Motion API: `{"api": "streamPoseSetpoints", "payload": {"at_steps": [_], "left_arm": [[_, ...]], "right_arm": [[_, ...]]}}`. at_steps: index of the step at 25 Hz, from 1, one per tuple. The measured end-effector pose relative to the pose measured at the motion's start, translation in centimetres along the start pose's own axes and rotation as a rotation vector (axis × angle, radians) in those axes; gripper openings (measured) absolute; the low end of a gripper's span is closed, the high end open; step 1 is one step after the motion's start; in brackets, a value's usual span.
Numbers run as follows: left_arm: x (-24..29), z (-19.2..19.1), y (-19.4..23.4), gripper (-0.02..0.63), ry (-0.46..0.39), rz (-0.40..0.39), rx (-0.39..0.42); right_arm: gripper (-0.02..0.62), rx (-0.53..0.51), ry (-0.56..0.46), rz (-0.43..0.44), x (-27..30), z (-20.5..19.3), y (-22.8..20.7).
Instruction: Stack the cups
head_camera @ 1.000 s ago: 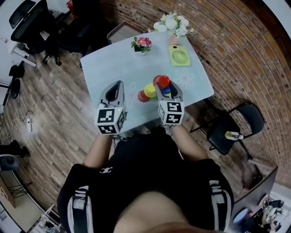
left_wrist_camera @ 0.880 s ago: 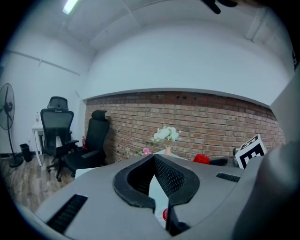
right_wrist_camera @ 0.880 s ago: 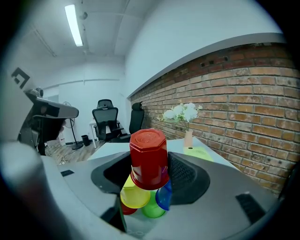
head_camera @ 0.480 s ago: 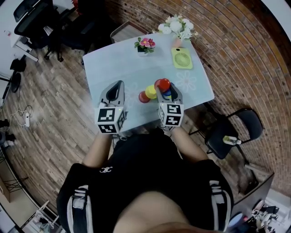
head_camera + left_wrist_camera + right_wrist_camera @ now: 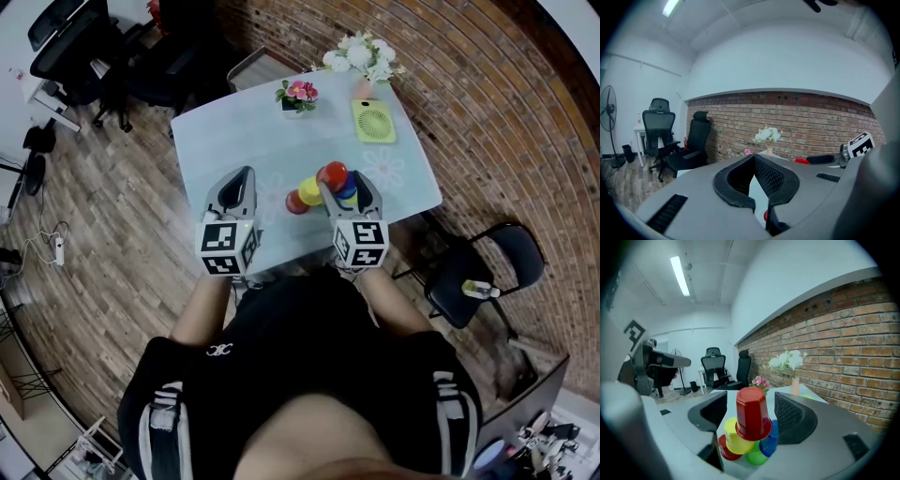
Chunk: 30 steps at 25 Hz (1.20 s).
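Note:
Several small cups stand in a cluster on the pale blue table [image 5: 272,141]. In the right gripper view an upturned red cup [image 5: 752,414] leans on top of a yellow cup [image 5: 732,439], a blue cup [image 5: 770,442], a green cup [image 5: 756,457] and a second red cup [image 5: 725,452]. My right gripper [image 5: 751,420] straddles the top red cup [image 5: 334,172]. Its jaws have just been opening, with a gap on each side of the cup. My left gripper [image 5: 242,180] hovers left of the cups, jaw tips together and nothing in them.
At the table's far side are a white flower vase [image 5: 362,52], a small pink flower pot [image 5: 297,92] and a green fan [image 5: 372,118]. A black chair [image 5: 483,267] stands right of the table. Office chairs [image 5: 80,47] are at the far left.
My right gripper's jaws have spread apart and it has drawn slightly back towards me. The top red cup stays on the cluster. My left gripper has not moved.

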State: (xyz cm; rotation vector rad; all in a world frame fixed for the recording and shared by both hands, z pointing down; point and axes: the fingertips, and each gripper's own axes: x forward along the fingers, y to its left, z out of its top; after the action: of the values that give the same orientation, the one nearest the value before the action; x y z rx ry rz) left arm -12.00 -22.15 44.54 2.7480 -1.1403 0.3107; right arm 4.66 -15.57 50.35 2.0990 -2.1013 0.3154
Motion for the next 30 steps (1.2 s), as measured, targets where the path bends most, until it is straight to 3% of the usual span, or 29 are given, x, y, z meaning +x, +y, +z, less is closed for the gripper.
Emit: {"api": "streamPoseSetpoints", "payload": {"at_steps": [4, 9, 10, 14, 15, 21, 30], "left_arm": [[0.2, 0.6, -0.5, 0.003, -0.011, -0.005, 0.008], [0.5, 1.5, -1.4, 0.003, -0.033, -0.019, 0.021], [0.6, 1.6, -1.6, 0.003, -0.035, -0.022, 0.025], [1.0, 2.1, -2.2, 0.003, -0.045, -0.028, 0.036], [1.1, 2.3, -2.3, 0.003, -0.049, -0.028, 0.036], [1.3, 3.1, -2.6, 0.003, -0.066, -0.019, 0.048], [1.7, 3.3, -2.4, 0.003, -0.076, 0.003, 0.045]], "right_arm": [[0.298, -0.024, -0.247, 0.008, -2.7, 5.3, -0.3], [0.296, -0.008, -0.363, -0.078, -5.1, 9.9, -3.8], [0.283, -0.003, -0.367, -0.105, -5.4, 10.3, -4.8], [0.081, 0.028, -0.375, -0.224, -6.2, 10.9, -9.2], [0.003, 0.032, -0.378, -0.252, -6.4, 10.8, -10.2], [0.001, 0.048, -0.337, -0.304, -5.8, 9.4, -13.9], [0.002, 0.029, -0.274, -0.281, -4.5, 8.2, -13.9]]}}
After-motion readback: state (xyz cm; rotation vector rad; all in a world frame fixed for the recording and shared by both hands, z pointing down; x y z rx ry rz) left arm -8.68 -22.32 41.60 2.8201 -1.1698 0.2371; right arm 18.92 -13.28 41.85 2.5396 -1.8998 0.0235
